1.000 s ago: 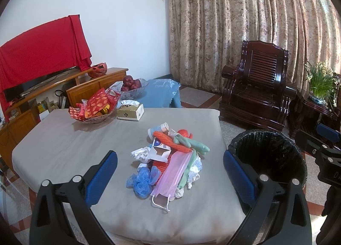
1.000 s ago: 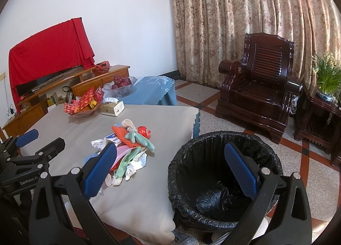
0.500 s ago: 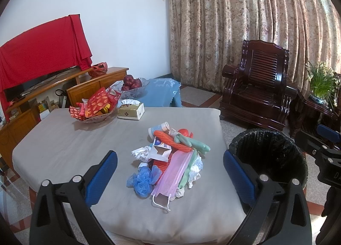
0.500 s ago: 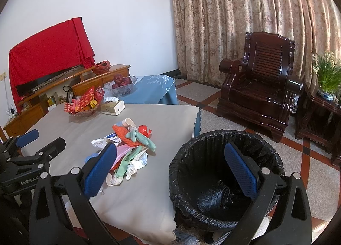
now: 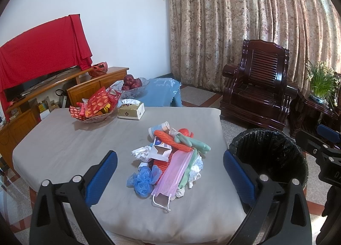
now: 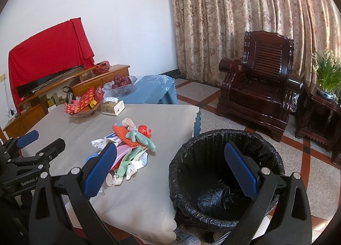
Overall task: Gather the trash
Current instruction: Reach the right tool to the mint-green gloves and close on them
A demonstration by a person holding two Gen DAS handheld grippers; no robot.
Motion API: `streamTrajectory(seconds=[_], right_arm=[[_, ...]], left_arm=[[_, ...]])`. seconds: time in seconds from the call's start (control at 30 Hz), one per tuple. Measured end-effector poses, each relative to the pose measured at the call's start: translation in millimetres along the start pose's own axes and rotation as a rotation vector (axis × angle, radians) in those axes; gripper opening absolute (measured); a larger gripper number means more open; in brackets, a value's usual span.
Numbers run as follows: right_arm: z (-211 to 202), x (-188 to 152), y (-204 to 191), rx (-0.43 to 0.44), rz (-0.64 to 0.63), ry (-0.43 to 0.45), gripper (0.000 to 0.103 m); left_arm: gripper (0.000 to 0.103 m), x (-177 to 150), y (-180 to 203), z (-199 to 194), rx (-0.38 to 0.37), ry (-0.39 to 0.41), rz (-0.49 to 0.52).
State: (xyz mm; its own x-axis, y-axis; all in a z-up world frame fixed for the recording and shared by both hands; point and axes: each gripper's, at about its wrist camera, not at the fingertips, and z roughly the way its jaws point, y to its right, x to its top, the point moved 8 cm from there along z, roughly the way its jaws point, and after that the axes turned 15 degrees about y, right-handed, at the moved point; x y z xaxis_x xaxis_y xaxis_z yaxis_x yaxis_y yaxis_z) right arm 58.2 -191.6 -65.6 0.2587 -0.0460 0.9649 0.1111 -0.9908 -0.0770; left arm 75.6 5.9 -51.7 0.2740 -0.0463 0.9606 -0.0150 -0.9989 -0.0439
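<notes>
Both tools idle: left gripper (image 5: 170, 177) jaws spread wide and empty, held above the near edge of the table (image 5: 64, 144); right gripper (image 6: 170, 169) equally wide and empty, aimed between table corner and bin. The trash pile (image 5: 170, 157) sits right of centre on the grey tablecloth, near side: pink face mask (image 5: 173, 175) on top toward the near edge with an ear loop trailing, blue crumpled plastic (image 5: 142, 179) at its left, small white-and-blue carton (image 5: 160, 148), orange mesh sleeve (image 5: 172, 141), green rubber glove (image 5: 192, 142), white tissue wads, paper cup (image 5: 158, 128) at the far end. Black-lined trash bin (image 6: 226, 172) stands on the floor just right of the table, nearly empty. Risks, as I judge them: items overlap and tangle, so pinching the mask or glove may drag neighbours off the right edge short of the bin; thin mask and film could slip from padded jaws; the loose cloth may bunch if jaws scrape it; light tissue may miss the rim. Far left on the table, a snack bowl (image 5: 93, 108) and tissue box (image 5: 131, 111), likely not trash, well apart from the pile. Room: white wall, patterned curtains, dark wooden armchair (image 5: 257, 87), wooden TV cabinet under red cloth, fruit bowl on a blue-covered stand, potted plant far right, tiled floor.
</notes>
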Motion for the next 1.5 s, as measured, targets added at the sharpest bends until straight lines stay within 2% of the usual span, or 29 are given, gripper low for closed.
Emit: streamTrajectory(seconds=[0.2,0.53,0.73,0.87,0.97,1.07,1.23,1.27,1.37,1.5], right_arm=[[0.1,0.0,0.1,0.0,0.0,0.001,0.098],[6.9,-11.6,-2.0,0.01,0.007,-0.016,0.098],[25.4,-13.2,-2.1,0.024,0.023,-0.047,0.098],[44.7,-24.6,-4.3,0.032,0.035,-0.089,0.098],[61.9,-31.4,-10.2,0.053,0.02,-0.112,0.098],[83.5,-38.9,-19.1,0.089,0.011,-0.136,0.098],[122.7,-48.9,-33.2,0.123,0.001,-0.161,0.098],[129.5,-50.2,-35.4,0.128,0.004,-0.164,0.096],[155.0,-56.8,-43.2,0.137,-0.005,-0.186,0.078],[187.2,-66.5,-57.0,0.164,-0.018,-0.221,0.075]], left_arm=[[0.097,0.8,0.7,-0.8,0.001,0.0,0.001],[0.097,-20.6,-10.6,-2.3,0.004,-0.01,-0.004],[0.097,-19.5,-12.9,9.0,0.005,-0.024,-0.006],[0.097,-30.1,-34.9,24.7,0.033,-0.053,-0.039],[0.097,-43.6,-61.3,43.3,0.098,-0.08,-0.042],[0.097,-54.0,-83.2,59.0,0.131,-0.093,-0.065],[0.096,-68.7,-110.5,91.0,0.155,-0.125,-0.092],[0.094,-70.8,-113.2,96.0,0.158,-0.132,-0.084],[0.087,-80.1,-118.1,116.7,0.16,-0.162,-0.058],[0.083,-92.6,-120.9,140.6,0.155,-0.202,-0.043]])
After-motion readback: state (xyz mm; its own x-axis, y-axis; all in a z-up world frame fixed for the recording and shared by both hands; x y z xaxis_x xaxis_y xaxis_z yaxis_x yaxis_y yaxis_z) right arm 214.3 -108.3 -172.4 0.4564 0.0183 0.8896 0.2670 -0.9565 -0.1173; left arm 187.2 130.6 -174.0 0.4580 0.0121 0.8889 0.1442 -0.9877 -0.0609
